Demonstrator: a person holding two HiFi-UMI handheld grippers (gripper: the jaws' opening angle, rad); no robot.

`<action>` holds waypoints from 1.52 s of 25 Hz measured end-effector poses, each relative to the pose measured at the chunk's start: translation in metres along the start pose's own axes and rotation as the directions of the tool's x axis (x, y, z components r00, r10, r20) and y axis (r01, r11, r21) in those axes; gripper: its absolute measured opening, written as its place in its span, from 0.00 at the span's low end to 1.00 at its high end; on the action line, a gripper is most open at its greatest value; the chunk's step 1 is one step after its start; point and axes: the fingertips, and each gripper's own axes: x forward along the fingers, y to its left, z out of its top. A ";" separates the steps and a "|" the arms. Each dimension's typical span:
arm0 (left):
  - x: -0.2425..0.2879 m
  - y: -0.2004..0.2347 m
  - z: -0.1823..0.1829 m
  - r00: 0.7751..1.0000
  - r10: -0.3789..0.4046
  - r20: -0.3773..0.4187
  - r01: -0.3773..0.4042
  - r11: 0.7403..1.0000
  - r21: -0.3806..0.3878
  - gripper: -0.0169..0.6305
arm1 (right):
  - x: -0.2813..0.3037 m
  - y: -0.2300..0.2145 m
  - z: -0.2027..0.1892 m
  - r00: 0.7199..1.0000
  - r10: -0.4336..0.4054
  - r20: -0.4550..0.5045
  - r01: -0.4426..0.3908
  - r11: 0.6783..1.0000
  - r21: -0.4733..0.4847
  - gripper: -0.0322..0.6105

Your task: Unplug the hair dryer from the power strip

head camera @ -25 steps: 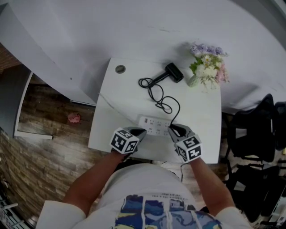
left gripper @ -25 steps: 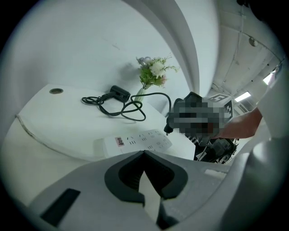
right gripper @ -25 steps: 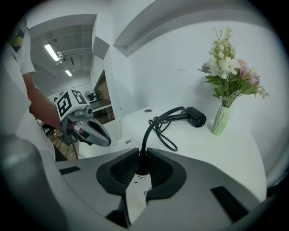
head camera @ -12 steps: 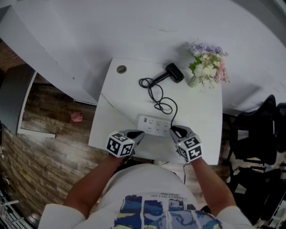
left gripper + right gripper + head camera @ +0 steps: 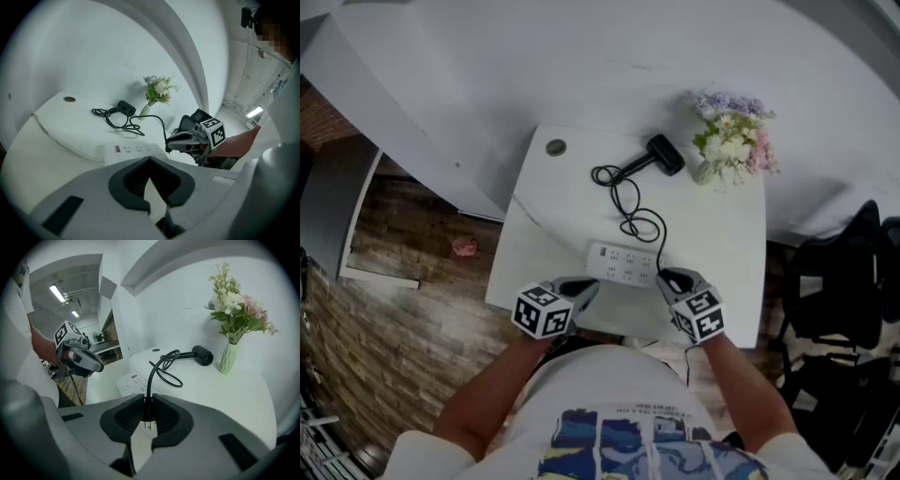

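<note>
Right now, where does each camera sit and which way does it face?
Head view: on the person's head, facing down at the table; left gripper, right gripper, forearms show.
Left gripper view: on that gripper, along its shut jaws; right gripper shows.
Right gripper view: on that gripper, along jaws gripping the plug; left gripper shows.
Shared: power strip, hair dryer.

The left gripper (image 5: pixel 589 286) has drawn off the power strip (image 5: pixel 623 263) toward 8 o'clock — the right gripper (image 5: pixel 666 277), with the plug (image 5: pixel 147 416), toward 5 o'clock.
</note>
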 end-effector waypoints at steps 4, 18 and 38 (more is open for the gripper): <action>-0.003 -0.007 -0.002 1.000 0.003 0.019 -0.002 1.000 -0.020 0.03 | -0.004 -0.001 -0.005 1.000 -0.002 -0.003 0.002 1.000 0.006 0.13; -0.011 -0.018 -0.011 0.998 0.042 0.047 -0.039 0.998 -0.051 0.03 | -0.003 -0.002 -0.018 1.000 0.027 -0.014 -0.027 1.000 0.004 0.13; -0.010 -0.027 -0.019 0.997 0.053 0.050 -0.049 0.997 -0.067 0.03 | 0.001 -0.007 -0.039 0.998 0.006 -0.062 -0.007 1.000 -0.027 0.14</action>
